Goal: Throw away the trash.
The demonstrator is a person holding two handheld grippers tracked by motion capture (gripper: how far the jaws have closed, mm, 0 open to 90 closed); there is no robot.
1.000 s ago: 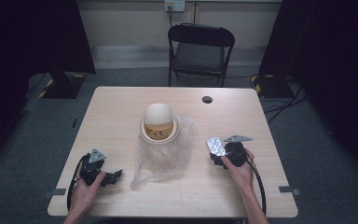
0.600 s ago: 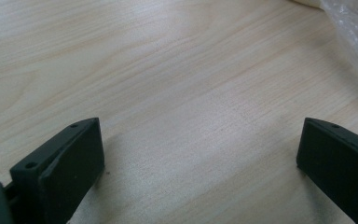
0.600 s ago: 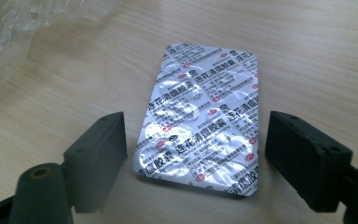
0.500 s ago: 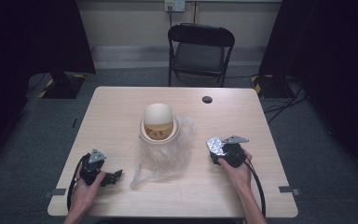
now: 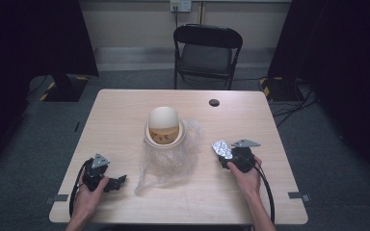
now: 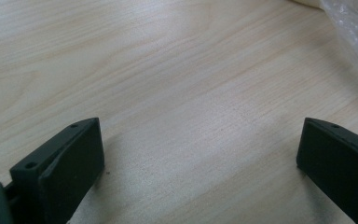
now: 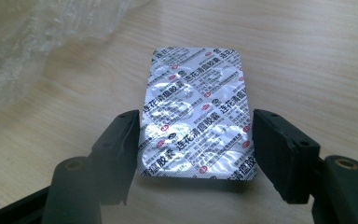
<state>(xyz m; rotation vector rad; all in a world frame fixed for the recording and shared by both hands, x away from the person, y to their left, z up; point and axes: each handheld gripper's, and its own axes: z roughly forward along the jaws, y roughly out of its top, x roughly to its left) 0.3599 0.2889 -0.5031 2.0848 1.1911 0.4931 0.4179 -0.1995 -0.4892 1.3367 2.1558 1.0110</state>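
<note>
Dark curtains and a black folding chair (image 5: 207, 50) fill the upper part of the high view, and below them a pale wooden table (image 5: 125, 120) takes the middle of the frame. At its centre we see a cream container (image 5: 164, 128) standing on a crumpled clear plastic bag (image 5: 166, 161). At the lower left our left gripper (image 5: 107, 179) rests on the wood; in the left gripper view its jaws are spread wide with nothing between them. At the right of the frame our right gripper (image 5: 224, 153) has a silver blister pack (image 7: 196, 112) between its jaws, which press on its two long edges, so the pack is held, just beside the bag. We judge that the picking up is done. What is left, we think, is to bring the pack to the bag or the container; the pictures do not tell us which.
</note>
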